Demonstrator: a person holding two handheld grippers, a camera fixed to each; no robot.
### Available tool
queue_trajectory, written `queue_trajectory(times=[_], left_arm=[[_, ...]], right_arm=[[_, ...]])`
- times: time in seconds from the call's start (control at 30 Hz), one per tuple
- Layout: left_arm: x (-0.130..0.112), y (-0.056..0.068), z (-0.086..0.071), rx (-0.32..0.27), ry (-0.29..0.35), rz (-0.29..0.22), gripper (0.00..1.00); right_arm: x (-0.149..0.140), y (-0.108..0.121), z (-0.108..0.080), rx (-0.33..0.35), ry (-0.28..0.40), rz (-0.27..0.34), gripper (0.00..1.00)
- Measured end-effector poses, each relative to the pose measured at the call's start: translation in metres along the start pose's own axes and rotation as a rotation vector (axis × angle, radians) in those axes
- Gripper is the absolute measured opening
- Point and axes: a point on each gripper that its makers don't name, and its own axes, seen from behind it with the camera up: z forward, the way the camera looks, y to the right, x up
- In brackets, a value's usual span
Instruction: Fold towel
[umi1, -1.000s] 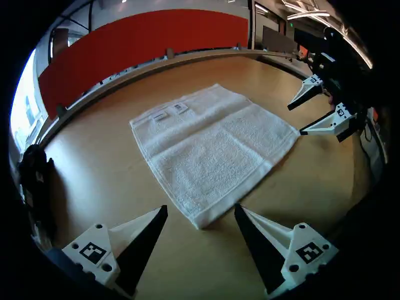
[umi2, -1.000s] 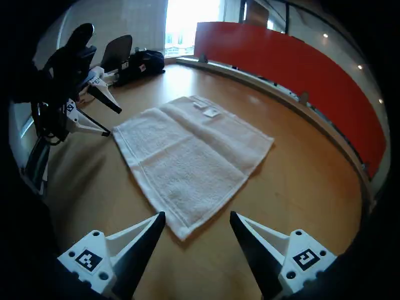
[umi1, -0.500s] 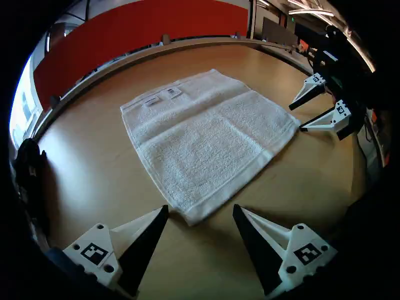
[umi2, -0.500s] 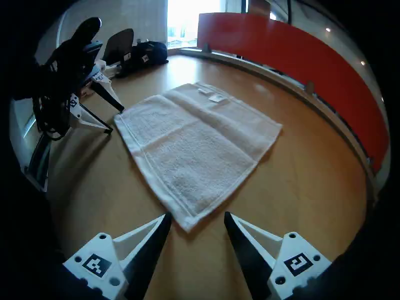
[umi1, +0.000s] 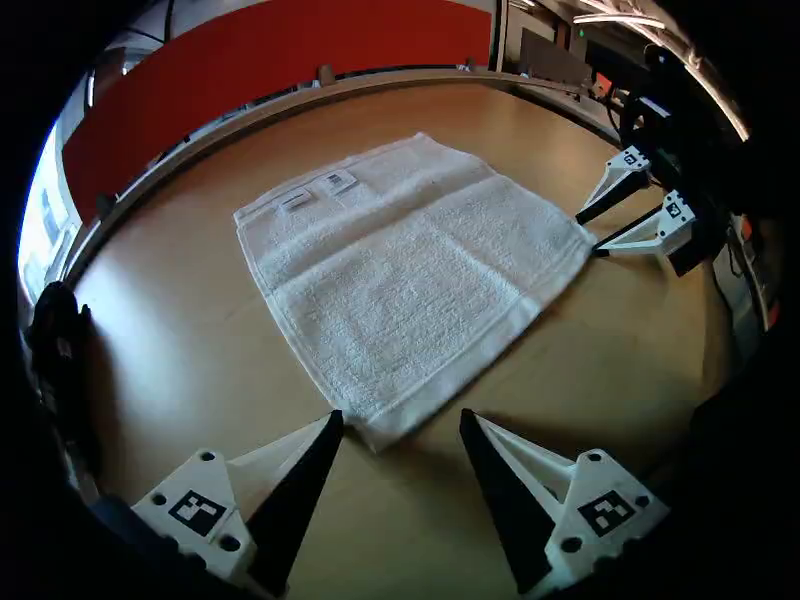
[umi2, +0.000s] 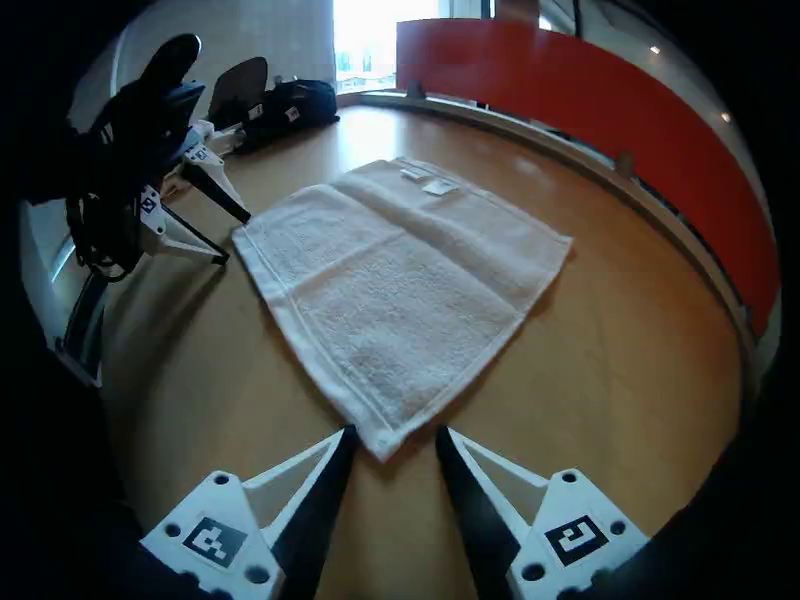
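**A:** Where did the towel (umi1: 400, 280) lie?

**B:** Spread flat on the wooden table (umi1: 180, 350) (two small labels (umi1: 315, 192) sat at its far edge). The left gripper (umi1: 400, 415) had its fingers well apart, with one corner between the tips. The right gripper (umi2: 395, 431) showed a narrower gap, also unclamped, with the neighbouring corner between its tips.

**A:** How did you expect it to handle?

**B:** Light, soft and limp, I judged. Terry cloth would hold well in a pinch but sag. Those two corners, hem included, looked like the best places to take hold, lifting both together so the edge kept straight.
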Motion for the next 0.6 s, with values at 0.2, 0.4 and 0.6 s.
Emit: queue_trajectory(times=[0.2,0.4,0.6], left_arm=[[0.0000,0.0012,0.0000,0.002,-0.012,-0.004,0.81],[-0.0002,0.0009,0.0003,0.005,-0.016,-0.011,0.78],[0.0011,0.0007,0.0012,0.009,-0.016,-0.016,0.50]], right_arm=[[-0.0002,0.0053,-0.0011,-0.004,-0.009,0.008,0.26],[-0.0012,0.0054,-0.0010,-0.001,-0.012,0.014,0.24],[-0.0029,0.0047,-0.0023,0.003,-0.012,0.014,0.22]])
